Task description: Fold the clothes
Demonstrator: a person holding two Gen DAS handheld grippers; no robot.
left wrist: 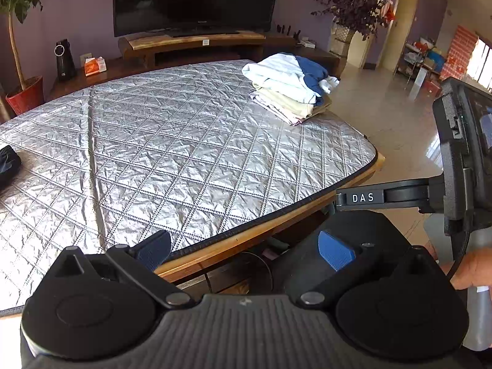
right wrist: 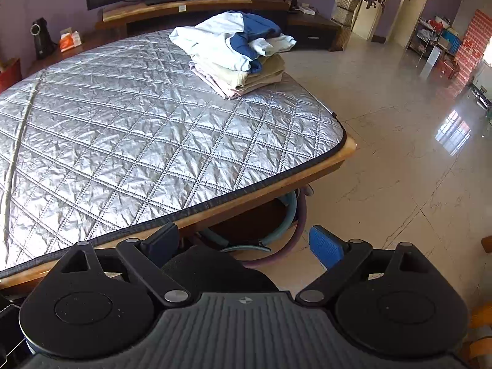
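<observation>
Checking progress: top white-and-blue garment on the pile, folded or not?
Not folded: the white-and-blue garment lies bunched and rumpled atop the neatly folded stack.

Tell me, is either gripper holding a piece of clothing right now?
No, the left gripper and the right gripper are both open and empty, well short of the stack of clothes at the table's far corner.

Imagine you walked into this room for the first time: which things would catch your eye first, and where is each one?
The shiny silver quilted cover spread over the wooden table dominates both views. At its far right corner sits a pile of clothes: neat beige folds below, a rumpled pale and blue garment on top. Near the lower edge of each view an open, empty claw hangs off the table's near edge, the left claw and the right claw.
</observation>
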